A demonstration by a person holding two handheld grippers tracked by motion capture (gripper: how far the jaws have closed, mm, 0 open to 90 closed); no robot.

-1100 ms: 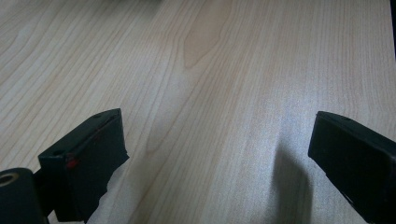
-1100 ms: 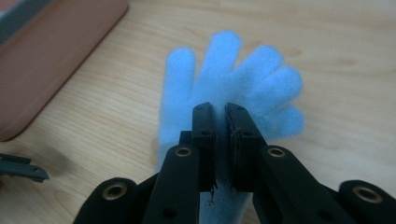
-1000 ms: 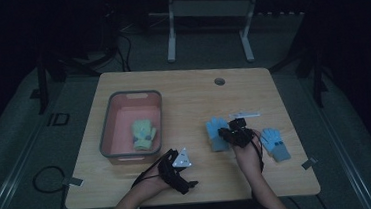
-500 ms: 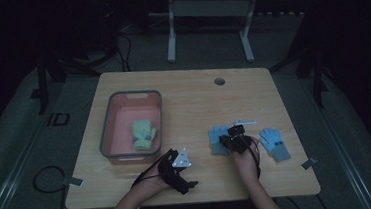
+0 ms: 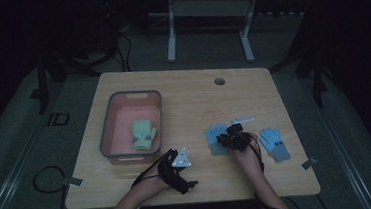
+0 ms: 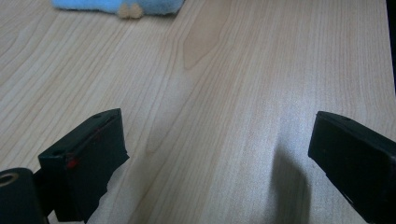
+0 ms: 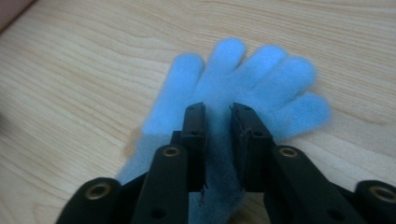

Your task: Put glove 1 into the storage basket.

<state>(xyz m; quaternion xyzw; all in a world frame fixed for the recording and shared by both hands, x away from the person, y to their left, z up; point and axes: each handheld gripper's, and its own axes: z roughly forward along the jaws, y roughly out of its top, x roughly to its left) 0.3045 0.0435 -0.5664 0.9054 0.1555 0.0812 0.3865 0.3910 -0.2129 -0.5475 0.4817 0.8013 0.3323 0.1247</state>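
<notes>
A blue glove [image 5: 215, 138] lies flat on the wooden table [image 5: 188, 99], right of centre. My right gripper [image 5: 226, 140] is down on it, and in the right gripper view the jaws [image 7: 218, 112] are shut on a fold of the blue glove [image 7: 261, 70] near its palm. A second blue glove [image 5: 275, 145] lies further right. Near the front edge my left gripper [image 5: 182, 171] rests open; in the left gripper view its jaws [image 6: 217, 140] stand wide apart over bare wood, with an edge of a blue glove [image 6: 116, 5] ahead.
A pink bin with a grey rim [image 5: 106, 126] stands at the left and holds a green-yellow glove [image 5: 143, 134]. A round cable hole [image 5: 219, 81] sits near the table's far edge. Dark floor, cables and a metal stand surround the table.
My right gripper and the blue glove under it have shifted slightly toward the near edge. The left gripper has stayed where it was.
</notes>
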